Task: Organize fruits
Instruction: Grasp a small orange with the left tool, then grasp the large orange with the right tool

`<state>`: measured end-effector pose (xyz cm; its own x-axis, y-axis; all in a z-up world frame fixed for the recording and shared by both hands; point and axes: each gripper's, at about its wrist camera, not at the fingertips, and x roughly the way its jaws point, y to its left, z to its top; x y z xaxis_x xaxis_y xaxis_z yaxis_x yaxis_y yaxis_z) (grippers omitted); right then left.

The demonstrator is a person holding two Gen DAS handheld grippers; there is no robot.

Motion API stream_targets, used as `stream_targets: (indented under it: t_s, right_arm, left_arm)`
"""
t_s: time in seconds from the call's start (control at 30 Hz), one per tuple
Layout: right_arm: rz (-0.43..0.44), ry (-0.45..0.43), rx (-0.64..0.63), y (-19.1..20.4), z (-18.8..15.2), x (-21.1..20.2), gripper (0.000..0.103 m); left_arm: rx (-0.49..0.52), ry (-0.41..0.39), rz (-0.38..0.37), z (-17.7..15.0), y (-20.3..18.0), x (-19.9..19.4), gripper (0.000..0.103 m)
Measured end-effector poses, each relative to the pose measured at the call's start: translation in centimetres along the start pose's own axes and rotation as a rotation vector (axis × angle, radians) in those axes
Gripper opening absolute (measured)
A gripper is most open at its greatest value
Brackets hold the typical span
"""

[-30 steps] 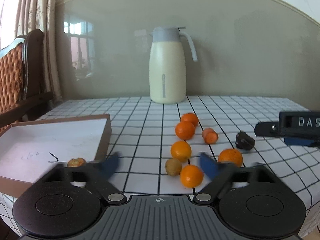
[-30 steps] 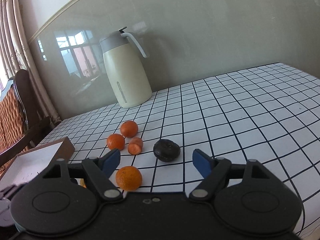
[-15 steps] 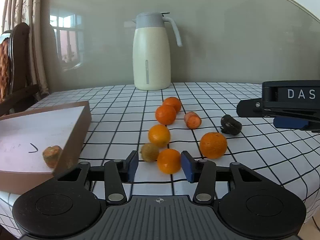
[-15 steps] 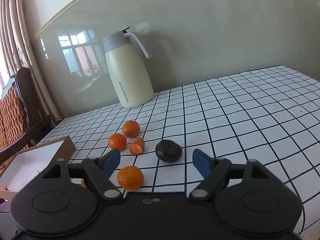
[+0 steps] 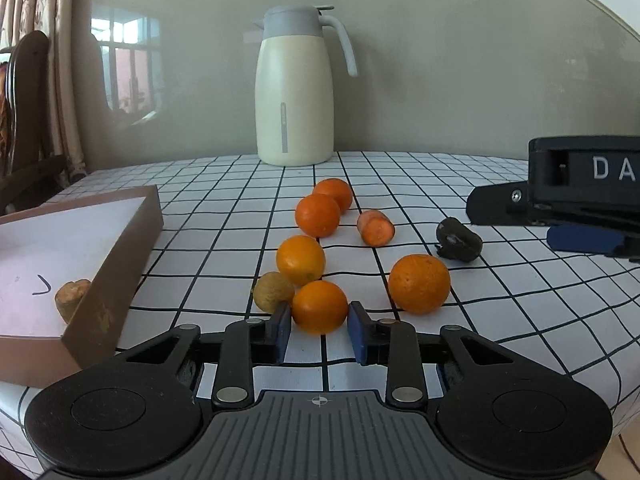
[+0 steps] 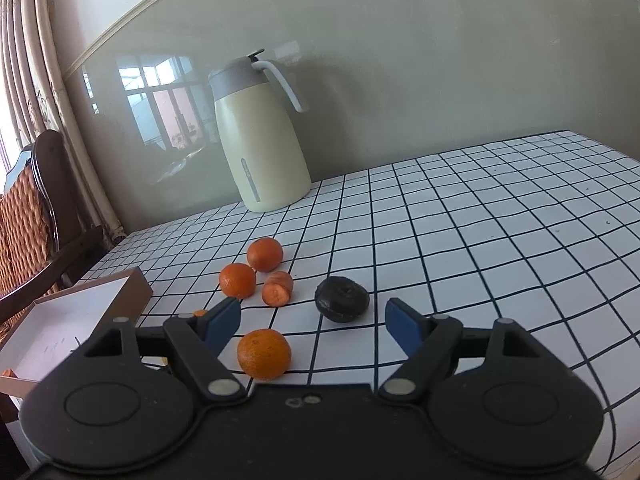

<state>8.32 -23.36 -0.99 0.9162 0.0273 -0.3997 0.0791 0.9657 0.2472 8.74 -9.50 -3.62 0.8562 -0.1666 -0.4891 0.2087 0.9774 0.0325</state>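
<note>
Several oranges lie on the checked tablecloth. My left gripper (image 5: 319,326) has its blue pads on both sides of the nearest orange (image 5: 319,306), narrowed around it; full contact is unclear. A small brownish fruit (image 5: 273,291) touches that orange on the left. Another orange (image 5: 419,283) lies to the right, a carrot piece (image 5: 375,227) and a dark fruit (image 5: 458,239) beyond. A brown box (image 5: 116,256) at left holds one brownish fruit (image 5: 72,294). My right gripper (image 6: 314,322) is open and empty, just before the dark fruit (image 6: 341,299), with an orange (image 6: 264,353) by its left finger.
A cream thermos jug (image 5: 295,88) stands at the back by the wall. A wooden chair (image 6: 36,216) is off the table's left side. The right gripper's body (image 5: 576,196) shows at the right edge of the left wrist view. The tablecloth (image 6: 500,232) stretches to the right.
My left gripper has moved forward and right onto the nearest orange, and its jaws have narrowed from wide open to around it. The right gripper has stayed almost still, open.
</note>
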Motion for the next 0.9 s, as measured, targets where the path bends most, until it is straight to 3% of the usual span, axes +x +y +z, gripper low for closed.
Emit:
stream_targets:
  t_s: [0.43, 0.57, 0.9]
  right_arm:
    - [0.005, 0.035, -0.042, 1.6, -0.7, 1.2, 0.073]
    - [0.004, 0.061, -0.07, 2.2, -1.0, 1.8, 0.058]
    - [0.01, 0.12, -0.093, 3.6, -1.9, 3.9, 0.043]
  left_arm:
    - [0.006, 0.002, 0.055, -0.3, 2.1, -0.4, 0.03]
    - [0.009, 0.003, 0.067, -0.5, 2.7, -0.6, 0.031]
    - [0.019, 0.005, 0.078, -0.5, 2.5, -0.5, 0.031]
